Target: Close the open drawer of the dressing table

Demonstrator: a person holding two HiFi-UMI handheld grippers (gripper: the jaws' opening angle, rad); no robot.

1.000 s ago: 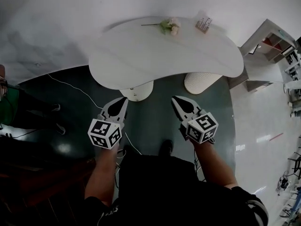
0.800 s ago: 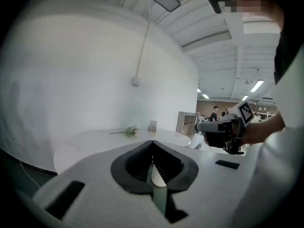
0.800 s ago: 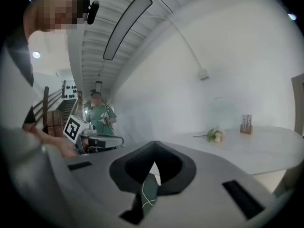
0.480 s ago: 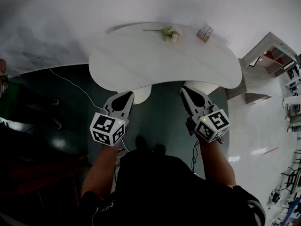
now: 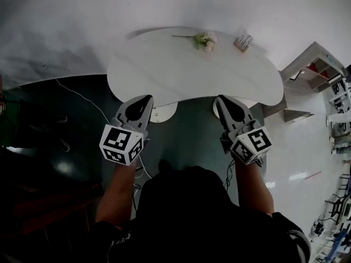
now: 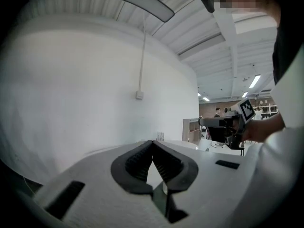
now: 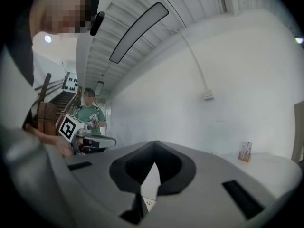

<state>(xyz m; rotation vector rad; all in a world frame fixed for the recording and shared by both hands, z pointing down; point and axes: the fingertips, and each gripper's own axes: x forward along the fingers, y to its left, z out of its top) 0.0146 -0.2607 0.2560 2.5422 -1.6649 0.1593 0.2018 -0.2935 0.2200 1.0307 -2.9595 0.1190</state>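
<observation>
The white kidney-shaped dressing table (image 5: 164, 64) stands against the pale wall, seen from above in the head view. No open drawer shows in any view; a round white leg (image 5: 164, 112) and a ribbed white pedestal (image 5: 251, 101) peek from under the near edge. My left gripper (image 5: 147, 98) is shut and empty, its tips at the table's near edge on the left. My right gripper (image 5: 219, 98) is shut and empty at the near edge on the right. In the left gripper view the jaws (image 6: 152, 142) meet; in the right gripper view the jaws (image 7: 154, 145) meet too.
A flower sprig (image 5: 204, 39) and a small card holder (image 5: 243, 41) lie at the table's far side. White shelving (image 5: 319, 56) stands to the right. A cable (image 5: 82, 95) runs over the dark floor. A person in green (image 7: 89, 112) stands by wooden stairs.
Both grippers have risen and moved forward, from over the dark floor to the table's near edge. Both jaws stayed shut.
</observation>
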